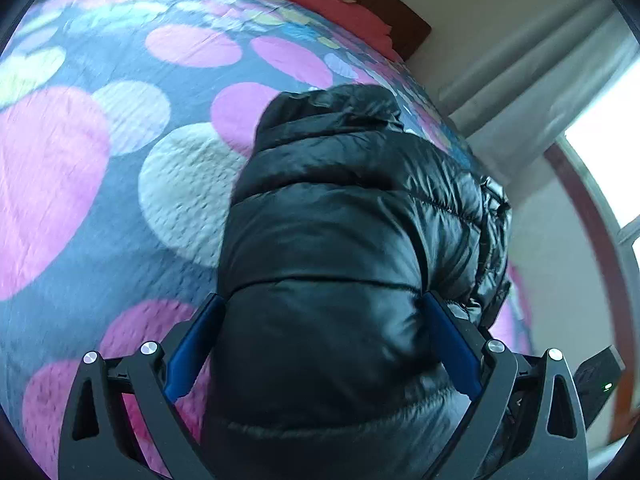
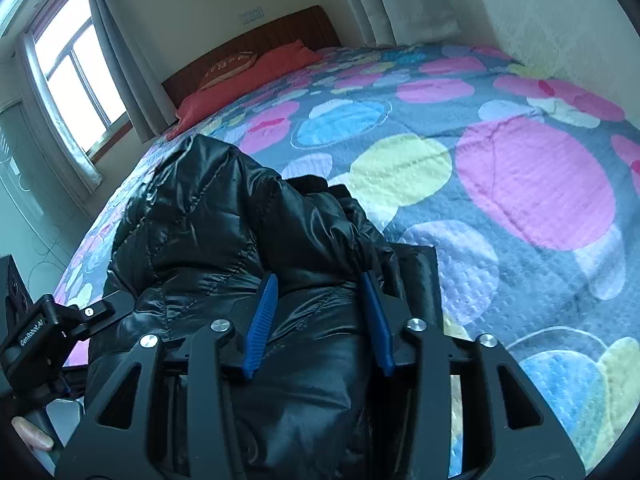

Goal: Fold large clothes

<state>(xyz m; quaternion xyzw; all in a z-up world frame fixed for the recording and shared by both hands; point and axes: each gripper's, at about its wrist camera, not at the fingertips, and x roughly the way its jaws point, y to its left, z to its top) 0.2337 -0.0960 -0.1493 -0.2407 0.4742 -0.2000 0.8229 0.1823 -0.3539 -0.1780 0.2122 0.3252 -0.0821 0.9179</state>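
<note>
On the bed [image 2: 520,80], both grippers' jaws seemingly pinching the puffy black jacket [image 1: 340,220], carry the fold evenly toward twelve o'clock.

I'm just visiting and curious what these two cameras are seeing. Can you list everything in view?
puffer jacket: one, glossy black, bunched on the bed between both pairs of jaws
bedspread: one, grey-blue with pink, yellow, blue and white circles, covering the bed
pillow: one, red, at the headboard
headboard: one, dark brown wood, by the wall
curtains: pale grey, beside the window
window: one, bright, far side
left gripper: black with blue pads, pressed on the jacket
right gripper: same, jacket between pads
fingertip: one, low corner
</note>
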